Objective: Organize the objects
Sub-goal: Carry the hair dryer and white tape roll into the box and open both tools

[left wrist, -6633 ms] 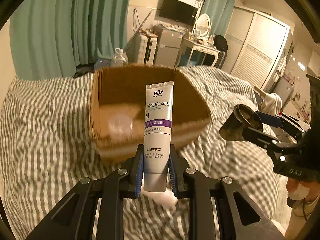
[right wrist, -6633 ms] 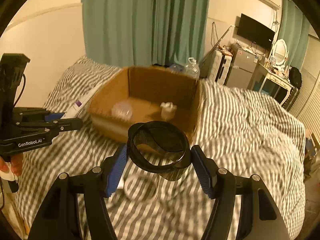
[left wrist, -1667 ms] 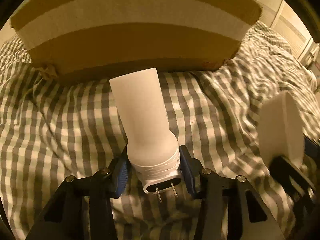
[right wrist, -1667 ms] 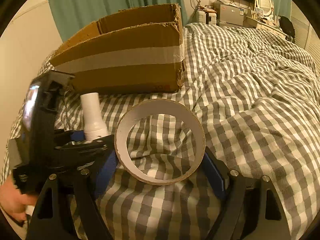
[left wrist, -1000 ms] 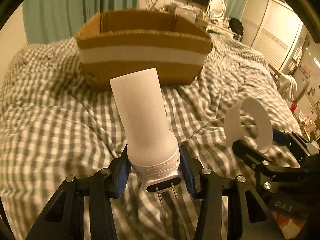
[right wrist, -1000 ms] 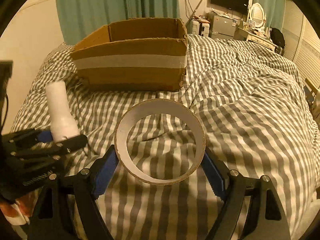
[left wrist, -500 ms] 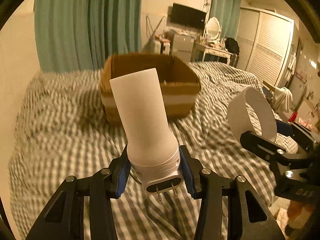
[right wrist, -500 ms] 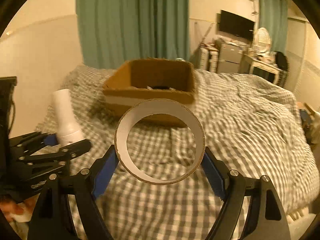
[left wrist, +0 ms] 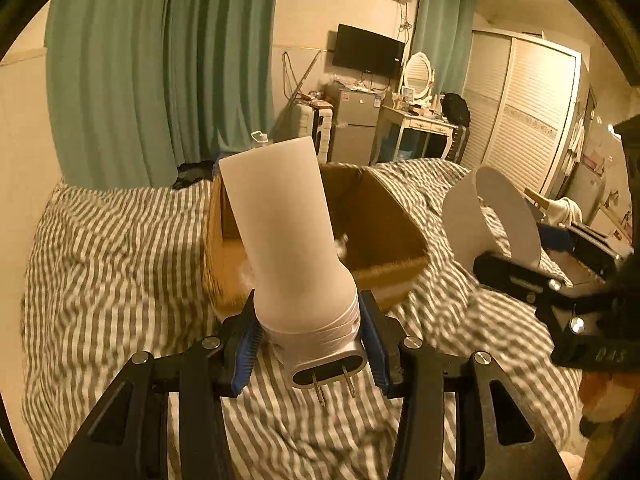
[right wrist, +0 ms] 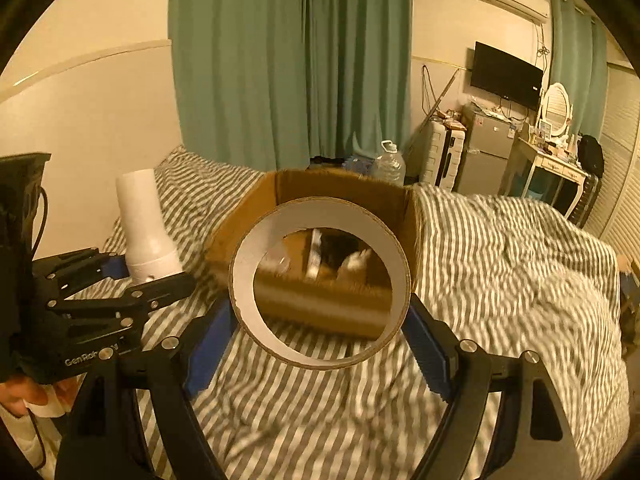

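Two loads now ride higher: my left gripper pinches the plug-in night light, my right gripper the tape ring, cardboard box centre frame, ready for dropping.

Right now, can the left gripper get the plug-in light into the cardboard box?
Probably yes. The left gripper is shut on the plug-in light, the cardboard box sits open-topped just ahead on the bed, and nothing lies between; the right gripper with its tape ring stays alongside.
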